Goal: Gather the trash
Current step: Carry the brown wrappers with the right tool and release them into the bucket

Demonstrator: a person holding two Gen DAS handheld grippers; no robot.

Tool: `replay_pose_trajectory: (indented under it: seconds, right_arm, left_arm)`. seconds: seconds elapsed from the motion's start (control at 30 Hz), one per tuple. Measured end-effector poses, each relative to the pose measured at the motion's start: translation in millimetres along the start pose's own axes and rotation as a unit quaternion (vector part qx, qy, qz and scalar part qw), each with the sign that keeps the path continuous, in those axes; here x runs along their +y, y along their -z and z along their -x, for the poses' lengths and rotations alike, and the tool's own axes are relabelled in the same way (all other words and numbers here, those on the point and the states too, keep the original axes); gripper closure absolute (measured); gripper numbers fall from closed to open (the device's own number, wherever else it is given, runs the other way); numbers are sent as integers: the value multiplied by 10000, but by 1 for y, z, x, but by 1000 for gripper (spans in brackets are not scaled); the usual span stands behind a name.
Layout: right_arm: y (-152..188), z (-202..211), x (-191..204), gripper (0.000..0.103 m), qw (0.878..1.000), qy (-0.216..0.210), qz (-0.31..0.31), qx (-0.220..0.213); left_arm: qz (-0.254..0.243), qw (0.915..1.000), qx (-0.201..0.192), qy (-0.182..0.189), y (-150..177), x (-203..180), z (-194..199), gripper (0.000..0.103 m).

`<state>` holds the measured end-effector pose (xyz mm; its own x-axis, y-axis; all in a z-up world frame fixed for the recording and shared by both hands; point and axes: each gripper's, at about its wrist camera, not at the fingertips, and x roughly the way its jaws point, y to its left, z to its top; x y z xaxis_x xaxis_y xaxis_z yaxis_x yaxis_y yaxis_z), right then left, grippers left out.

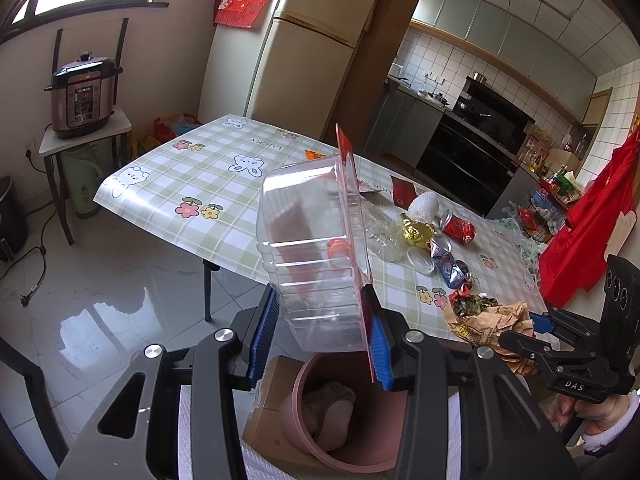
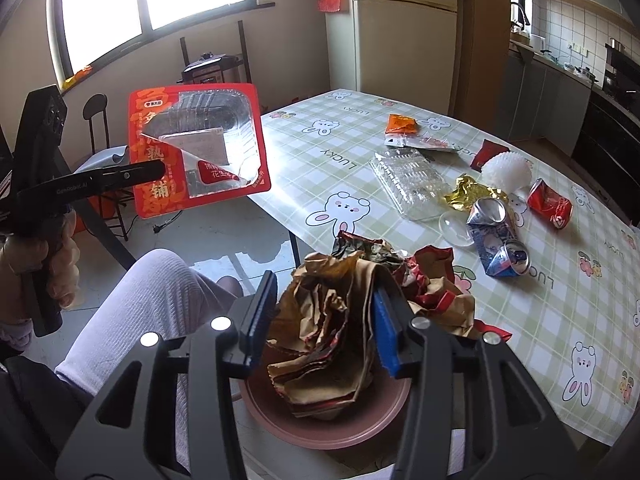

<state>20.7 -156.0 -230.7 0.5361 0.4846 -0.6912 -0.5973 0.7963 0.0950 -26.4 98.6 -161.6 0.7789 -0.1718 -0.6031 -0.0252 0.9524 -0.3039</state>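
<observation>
Because the right gripper [image 2: 320, 316] has its jaws slack around the crumpled brown paper wad [image 2: 344, 320] over the pink bin [image 2: 320, 428], the springy, creased paper may catch a pad or bounce off the rim — while the left gripper [image 1: 320, 340], clamped on the rigid clear plastic tray [image 1: 312, 248] with its red film, hangs above the bin too; crushed cans [image 2: 496, 236] remain on the glossy tablecloth [image 2: 320, 152].

Pale green check tablecloth [image 2: 400, 160] with white rabbits; red-rimmed clear tray [image 2: 198, 146]; pink bin [image 2: 320, 428]; brown crumpled paper [image 2: 332, 320]; far-right red can [image 2: 550, 204].
</observation>
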Motion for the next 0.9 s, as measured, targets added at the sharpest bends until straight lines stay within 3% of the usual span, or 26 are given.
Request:
replay_pose_trajectory:
  seconds: [0.1,0.23,0.5,0.77,0.9]
  right_arm:
    - [1,-5,6,56,9998,-123,94,149]
    - [2,-9,13,41,9992,-158,171,313]
    - [1,-7,11,38,9993,-192,101,313]
    - [1,-11,16,37,9960,-734,-37,515]
    - [6,-22,14,25,9923,-916,-202,811]
  left_arm:
    - [-5,10000,3,4,-1,0,-1,62]
    - [-13,10000,6,13,0,0,-1,62]
    - [-14,10000,-2,21,0,1,-1,62]
    - [-19,10000,-9,36,-2,3,0,62]
    - [-11,10000,-3,42,-2,3,0,62]
